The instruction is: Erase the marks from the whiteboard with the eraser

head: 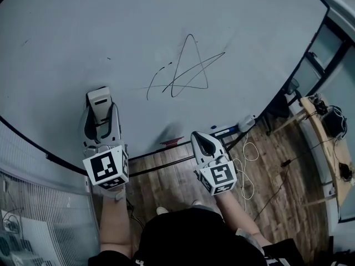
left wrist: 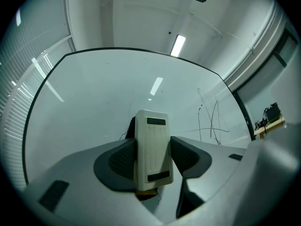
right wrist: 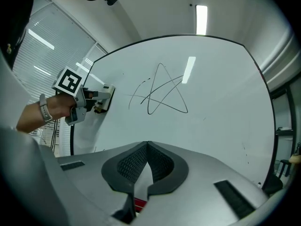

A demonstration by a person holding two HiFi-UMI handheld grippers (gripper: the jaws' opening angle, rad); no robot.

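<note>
The whiteboard (head: 111,26) fills the upper head view, with a black star-shaped scribble (head: 188,71) near its middle. My left gripper (head: 102,115) is shut on a white eraser (head: 99,97), low on the board and to the left of the scribble. From the left gripper view the eraser (left wrist: 151,149) stands upright between the jaws, and the scribble (left wrist: 211,121) lies off to the right. My right gripper (head: 201,138) hangs below the board's lower edge, jaws shut and empty (right wrist: 147,147). In the right gripper view the scribble (right wrist: 162,93) is ahead, and the left gripper (right wrist: 101,100) is at the left.
A small red item (head: 172,142) and a blue-and-white item (head: 236,127) lie along the board's bottom ledge. Below is a wooden floor with loose cables (head: 247,170). A wooden table (head: 324,143) stands at the right, and blinds (head: 33,165) run down the left.
</note>
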